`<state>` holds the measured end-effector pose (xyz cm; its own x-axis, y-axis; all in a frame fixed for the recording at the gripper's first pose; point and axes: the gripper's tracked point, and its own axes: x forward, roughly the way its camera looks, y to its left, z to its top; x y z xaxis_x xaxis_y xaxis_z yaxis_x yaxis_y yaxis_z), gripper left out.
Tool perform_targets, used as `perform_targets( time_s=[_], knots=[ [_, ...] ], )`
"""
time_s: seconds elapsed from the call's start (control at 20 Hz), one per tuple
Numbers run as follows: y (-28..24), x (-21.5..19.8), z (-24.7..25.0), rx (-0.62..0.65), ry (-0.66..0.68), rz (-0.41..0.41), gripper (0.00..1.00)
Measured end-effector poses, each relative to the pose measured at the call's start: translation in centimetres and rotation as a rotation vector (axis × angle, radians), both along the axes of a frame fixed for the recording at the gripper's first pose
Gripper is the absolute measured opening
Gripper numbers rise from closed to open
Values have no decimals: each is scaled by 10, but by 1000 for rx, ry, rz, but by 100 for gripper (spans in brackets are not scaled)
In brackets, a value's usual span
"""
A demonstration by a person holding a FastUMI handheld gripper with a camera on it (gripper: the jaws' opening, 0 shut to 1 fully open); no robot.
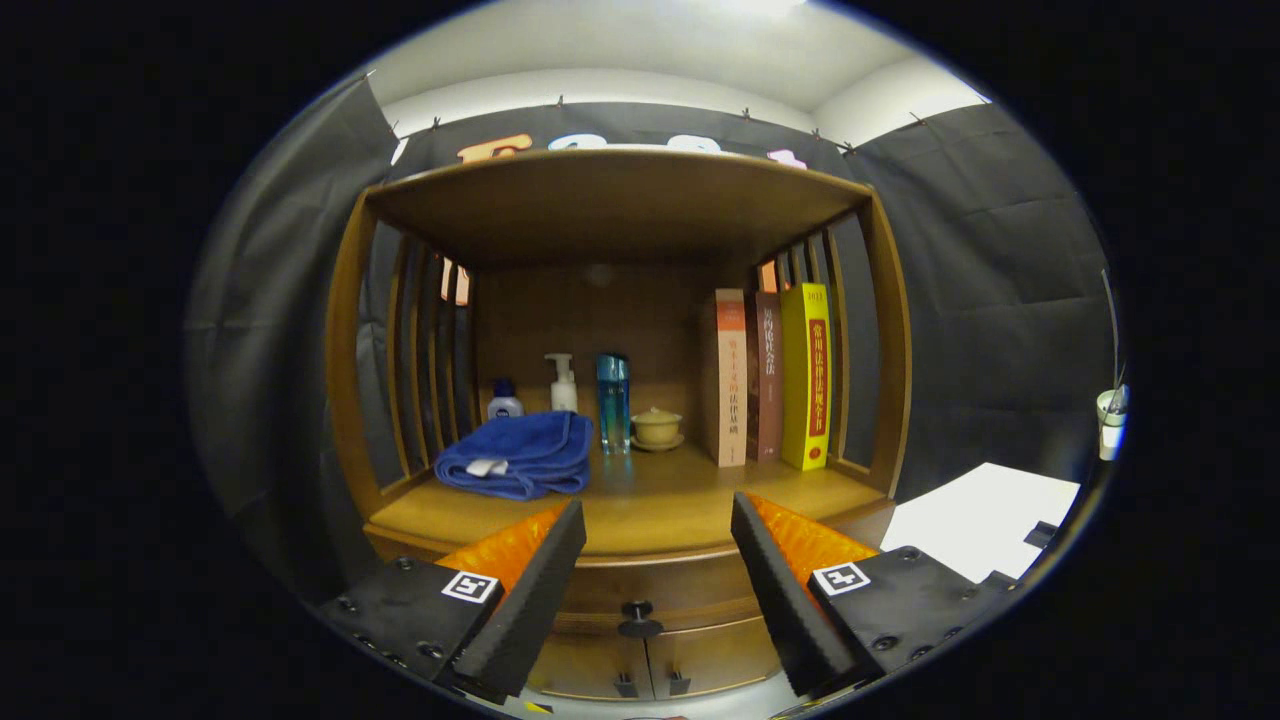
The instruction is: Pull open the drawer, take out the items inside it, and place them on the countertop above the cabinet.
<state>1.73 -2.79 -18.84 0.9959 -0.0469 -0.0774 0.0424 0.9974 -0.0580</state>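
Fingers (575, 520) spread wide, nothing held. Drawer (650, 585) shut, knob (637, 612) just ahead between them, below countertop (640, 500). Risk: knob missed or slipped on pull; towel (520, 455) crowds placement room.

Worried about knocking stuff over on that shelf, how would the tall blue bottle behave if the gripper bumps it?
The blue bottle stands tall and narrow, so it would probably tip easily. It looks translucent, perhaps glass or hard plastic, likely slippery. The lidded cup close beside it might get struck. The gripper is open, well short of it.

Drawer (650, 590) front partly hidden behind gripper (657, 530) fingers, contents unseen, book (730, 375) titles illegible
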Motion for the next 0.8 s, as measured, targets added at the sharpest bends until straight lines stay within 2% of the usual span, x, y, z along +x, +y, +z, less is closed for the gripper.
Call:
perform_targets(
  time_s=[0.25, 0.7, 0.8],
  knots=[
    [-1, 6, -62, 7, 46, -5, 97],
    [8, 16, -137, -4, 140, 26, 96],
    [8, 18, -147, -7, 157, 25, 91]
  ],
)
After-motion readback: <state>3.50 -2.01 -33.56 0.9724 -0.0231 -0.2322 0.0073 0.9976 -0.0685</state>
